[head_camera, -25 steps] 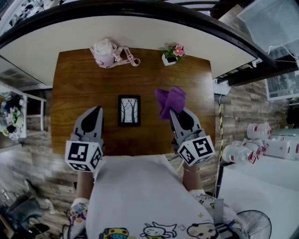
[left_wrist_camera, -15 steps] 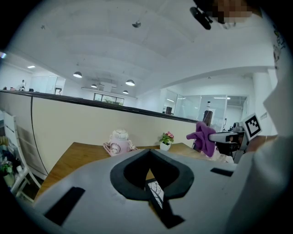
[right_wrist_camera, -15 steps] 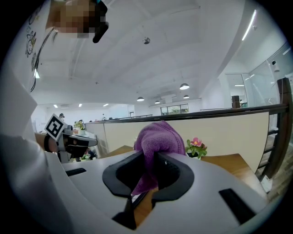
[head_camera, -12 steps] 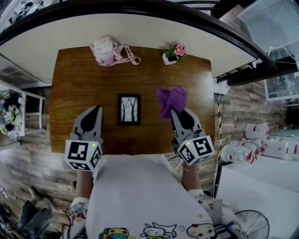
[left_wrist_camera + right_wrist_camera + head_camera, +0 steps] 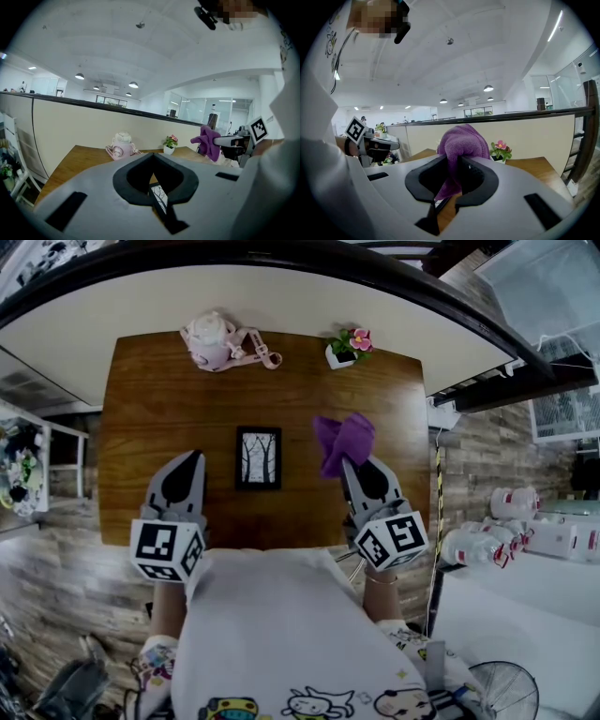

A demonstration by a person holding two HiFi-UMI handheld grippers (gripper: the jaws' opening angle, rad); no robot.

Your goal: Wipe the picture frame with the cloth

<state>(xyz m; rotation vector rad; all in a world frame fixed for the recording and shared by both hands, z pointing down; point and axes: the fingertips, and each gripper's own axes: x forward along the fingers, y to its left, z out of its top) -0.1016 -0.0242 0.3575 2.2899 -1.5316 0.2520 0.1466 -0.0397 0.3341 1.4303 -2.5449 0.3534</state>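
A small black picture frame (image 5: 259, 458) with a tree print lies flat in the middle of the wooden table (image 5: 150, 418). My right gripper (image 5: 348, 463) hovers to the frame's right, shut on a purple cloth (image 5: 343, 442) that bunches up above its jaws. In the right gripper view the purple cloth (image 5: 459, 149) is pinched between the pads. My left gripper (image 5: 193, 460) hangs to the frame's left, shut and empty. In the left gripper view a strip of the picture frame (image 5: 159, 195) shows through the closed jaws.
A pink teapot-shaped bag (image 5: 214, 343) with a strap sits at the table's far edge. Beside it to the right is a small flower pot (image 5: 347, 349). A cream partition wall (image 5: 262, 301) runs behind the table. White shelving (image 5: 534, 531) stands on the right.
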